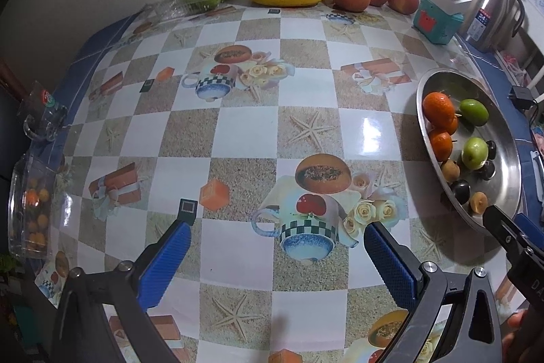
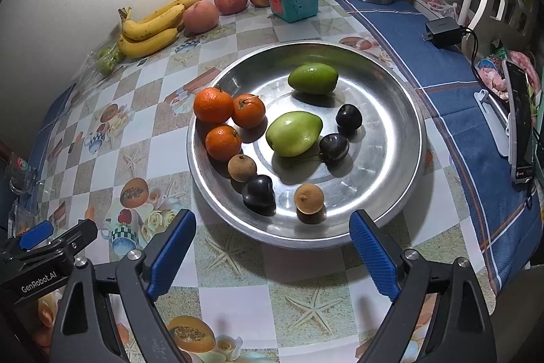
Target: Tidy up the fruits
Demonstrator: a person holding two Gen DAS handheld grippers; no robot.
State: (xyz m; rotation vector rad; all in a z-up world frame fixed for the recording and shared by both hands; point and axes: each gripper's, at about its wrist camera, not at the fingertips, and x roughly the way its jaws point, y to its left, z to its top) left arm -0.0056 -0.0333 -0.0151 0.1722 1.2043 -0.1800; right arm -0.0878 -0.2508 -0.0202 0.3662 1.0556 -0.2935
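both grippers tilted steeply down | left gripper [image 1: 277, 223] jaws wide | right gripper [image 2: 272, 223] jaws wide

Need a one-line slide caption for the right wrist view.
Open right gripper poised before a metal tray holding three oranges, two green fruits, dark plums and two longans.

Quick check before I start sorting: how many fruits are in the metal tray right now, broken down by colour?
In the metal tray, right wrist view:
Orange: 3, e.g.
Green: 2, e.g.
Dark purple-black: 3, e.g.
Brown: 2, e.g.
Total: 10
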